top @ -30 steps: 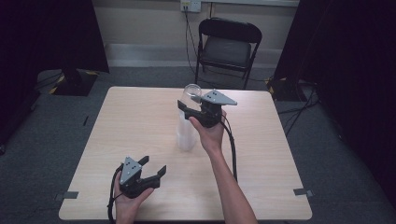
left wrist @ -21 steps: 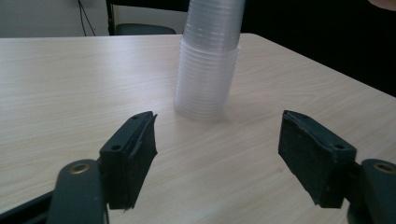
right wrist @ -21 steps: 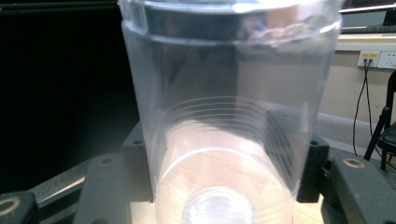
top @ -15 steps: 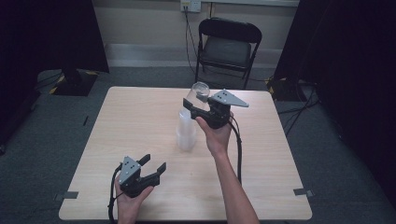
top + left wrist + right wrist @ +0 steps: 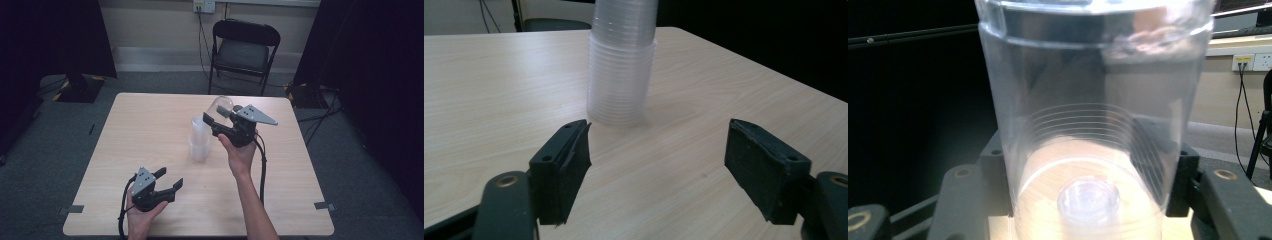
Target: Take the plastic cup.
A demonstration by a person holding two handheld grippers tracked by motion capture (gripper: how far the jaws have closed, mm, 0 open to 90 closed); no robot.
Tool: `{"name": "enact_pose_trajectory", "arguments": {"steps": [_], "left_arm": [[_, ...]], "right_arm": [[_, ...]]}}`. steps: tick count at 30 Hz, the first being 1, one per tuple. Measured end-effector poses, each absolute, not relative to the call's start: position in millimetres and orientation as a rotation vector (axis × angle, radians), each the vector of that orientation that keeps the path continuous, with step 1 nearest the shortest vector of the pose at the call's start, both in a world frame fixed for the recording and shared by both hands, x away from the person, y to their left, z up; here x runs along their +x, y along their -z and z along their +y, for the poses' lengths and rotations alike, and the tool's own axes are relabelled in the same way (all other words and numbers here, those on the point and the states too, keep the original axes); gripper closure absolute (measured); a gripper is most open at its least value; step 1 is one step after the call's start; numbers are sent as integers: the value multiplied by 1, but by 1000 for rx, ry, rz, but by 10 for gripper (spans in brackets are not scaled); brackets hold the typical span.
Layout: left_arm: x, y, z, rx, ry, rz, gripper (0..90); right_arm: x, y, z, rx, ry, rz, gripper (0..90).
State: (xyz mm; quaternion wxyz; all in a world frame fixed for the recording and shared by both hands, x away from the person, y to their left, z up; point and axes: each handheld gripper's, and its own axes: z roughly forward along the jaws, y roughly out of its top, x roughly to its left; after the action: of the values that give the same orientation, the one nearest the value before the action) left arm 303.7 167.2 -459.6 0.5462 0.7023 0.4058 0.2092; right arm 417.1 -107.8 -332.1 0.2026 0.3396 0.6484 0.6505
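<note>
The right gripper (image 5: 216, 119) holds one clear cup (image 5: 221, 106) firmly between its fingers beside the cup stack (image 5: 199, 140), the left gripper (image 5: 167, 179) waits wide open and empty, so next the cup must probably be set down on the surface (image 5: 145, 125).

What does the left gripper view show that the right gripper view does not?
The left gripper view shows the stack of cups standing on the table, beyond the open jaws of the left gripper, which hold nothing. The right gripper view shows one clear cup close up, clamped between the jaws of the right gripper, with a wall socket behind. Both views share black jaws rising from the bottom, clear plastic cups, and a bit of the folding chair.
</note>
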Motion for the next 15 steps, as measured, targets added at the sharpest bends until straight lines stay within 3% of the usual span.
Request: {"name": "enact_pose_trajectory", "arguments": {"steps": [6, 15], "left_arm": [[303, 458, 165, 1660, -485, 942, 225], [300, 458, 160, 1629, -504, 913, 301]], "right_arm": [[406, 340, -118, 995, -1854, 1814, 406], [389, 364, -125, 1100, -1889, 1861, 410]]}}
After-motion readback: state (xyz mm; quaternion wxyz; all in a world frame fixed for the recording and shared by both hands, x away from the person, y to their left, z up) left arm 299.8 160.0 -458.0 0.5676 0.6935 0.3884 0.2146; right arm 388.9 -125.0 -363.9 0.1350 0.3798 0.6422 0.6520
